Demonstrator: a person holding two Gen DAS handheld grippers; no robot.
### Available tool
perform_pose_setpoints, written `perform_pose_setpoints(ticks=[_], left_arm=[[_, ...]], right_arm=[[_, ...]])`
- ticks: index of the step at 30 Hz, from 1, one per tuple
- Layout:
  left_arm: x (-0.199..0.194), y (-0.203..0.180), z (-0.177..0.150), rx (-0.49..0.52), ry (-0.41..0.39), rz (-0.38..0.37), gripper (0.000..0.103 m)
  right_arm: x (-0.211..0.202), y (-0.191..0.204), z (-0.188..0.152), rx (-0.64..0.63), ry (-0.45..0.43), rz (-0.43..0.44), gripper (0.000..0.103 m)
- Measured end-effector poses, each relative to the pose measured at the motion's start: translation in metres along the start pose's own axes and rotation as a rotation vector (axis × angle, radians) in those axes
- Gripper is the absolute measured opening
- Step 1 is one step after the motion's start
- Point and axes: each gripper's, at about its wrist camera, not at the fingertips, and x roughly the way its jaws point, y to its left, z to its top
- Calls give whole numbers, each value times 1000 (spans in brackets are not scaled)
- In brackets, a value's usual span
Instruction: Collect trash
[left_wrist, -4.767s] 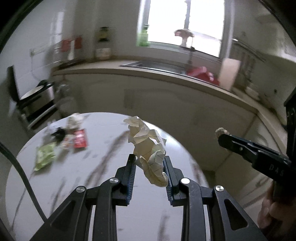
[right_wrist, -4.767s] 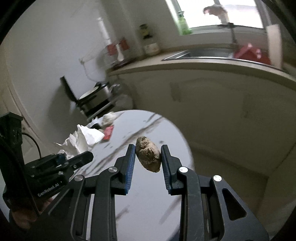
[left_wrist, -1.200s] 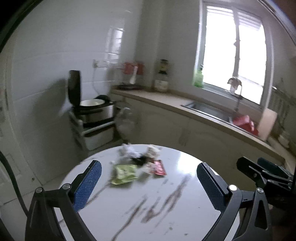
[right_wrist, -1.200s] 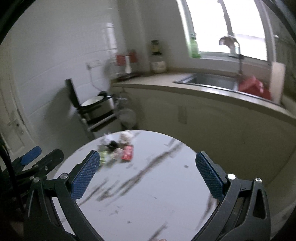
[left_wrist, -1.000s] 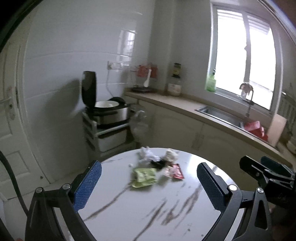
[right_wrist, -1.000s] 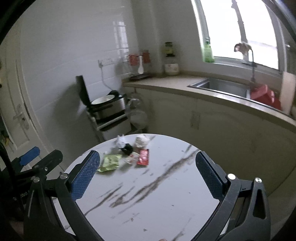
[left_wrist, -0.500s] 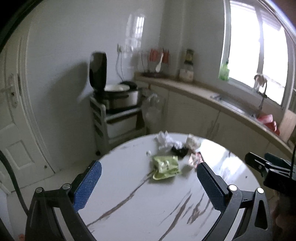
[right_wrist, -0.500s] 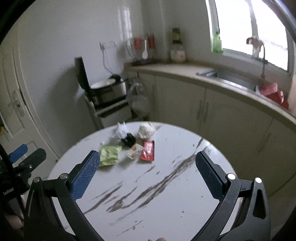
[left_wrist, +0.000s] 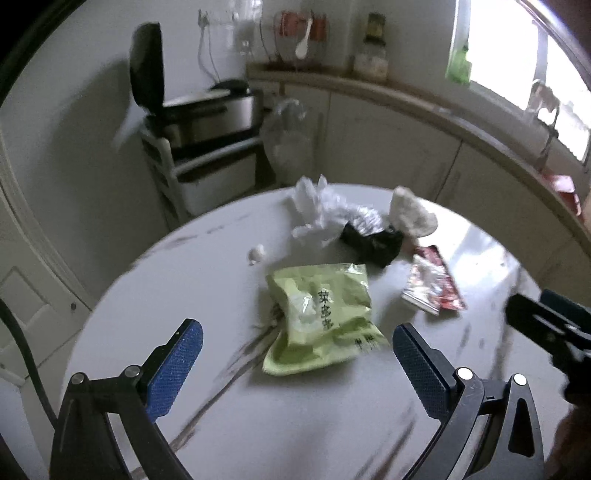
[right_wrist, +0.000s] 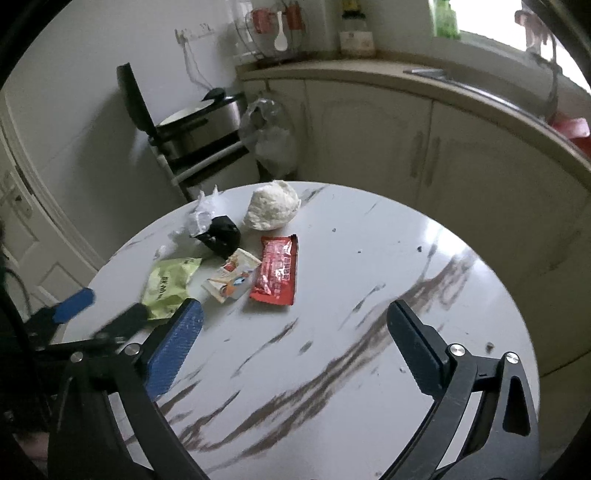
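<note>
Trash lies clustered on the table's (right_wrist: 369, 258) far side; your left gripper (left_wrist: 295, 354), jaws spread, probably targets the green wrapper (left_wrist: 321, 314). Lower, then pinch. Right gripper (right_wrist: 295, 332) spread too.

Black wad (left_wrist: 371, 242) covered part of the clear plastic (left_wrist: 321, 210). Green packet (right_wrist: 168, 282) was half hidden behind the left gripper (right_wrist: 99, 314), itself motion-blurred. Packet text unreadable.
</note>
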Motion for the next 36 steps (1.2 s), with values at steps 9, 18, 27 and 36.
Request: perform_pose_setpoints(ticks=[9,18,27,36], left_arm=[[55,7,43,30,57,39,86],[59,48,53,-23,50,-52,50],[46,84,47,-68,42,-85,49],[12,86,26,-80,6,-110,48]], right_arm=[[31,-3,10,-3,45,26,100],[52,34,15,-41,71,78,85],[74,63,11,-85,98,10,47],[60,51,1,-64,92,79,28]])
